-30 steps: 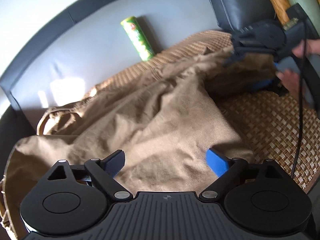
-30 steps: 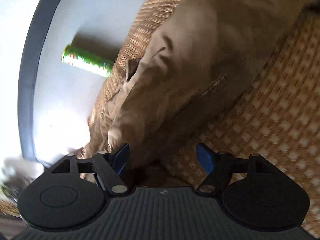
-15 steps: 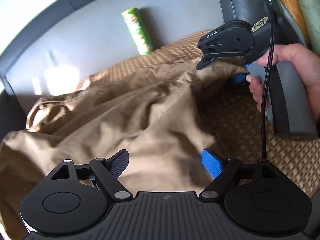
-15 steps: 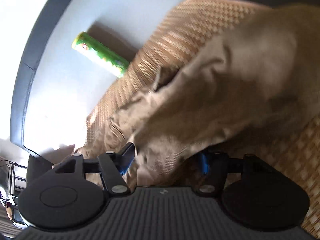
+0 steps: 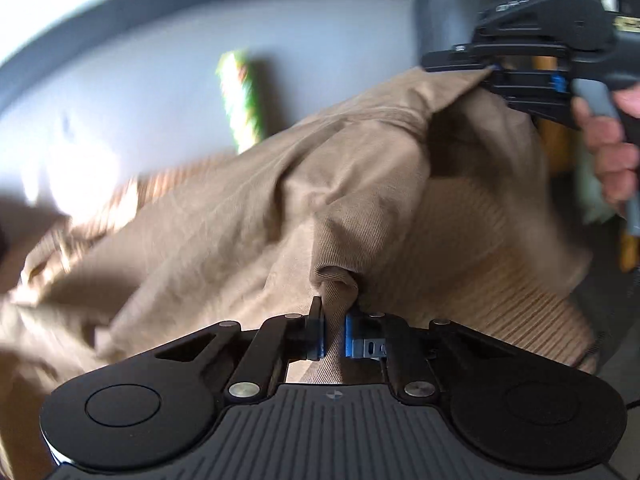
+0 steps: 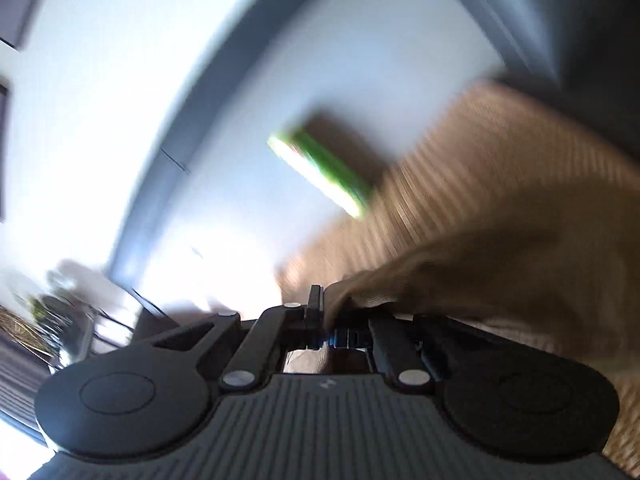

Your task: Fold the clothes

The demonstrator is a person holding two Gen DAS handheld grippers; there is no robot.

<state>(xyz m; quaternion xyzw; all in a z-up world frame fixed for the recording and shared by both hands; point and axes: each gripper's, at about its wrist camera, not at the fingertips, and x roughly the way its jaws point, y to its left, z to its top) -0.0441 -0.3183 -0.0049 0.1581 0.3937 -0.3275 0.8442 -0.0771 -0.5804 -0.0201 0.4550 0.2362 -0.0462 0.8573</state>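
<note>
A tan garment (image 5: 248, 216) lies crumpled over a woven mat on a sofa seat. My left gripper (image 5: 334, 330) is shut on a bunched fold of it near its lower edge. My right gripper (image 6: 326, 326) is shut on another edge of the tan garment (image 6: 500, 264) and holds it lifted; it also shows in the left wrist view (image 5: 520, 76) at the upper right, with the cloth hanging from it. Both views are motion-blurred.
A green cylindrical can (image 5: 240, 100) stands against the grey sofa back (image 5: 120, 92); it also shows in the right wrist view (image 6: 320, 172). The woven mat (image 5: 480, 232) covers the seat. A dark cushion (image 5: 440, 0) sits at the back right.
Both grippers have closed on the garment and lifted it. The right gripper has risen, pulling its edge up off the mat.
</note>
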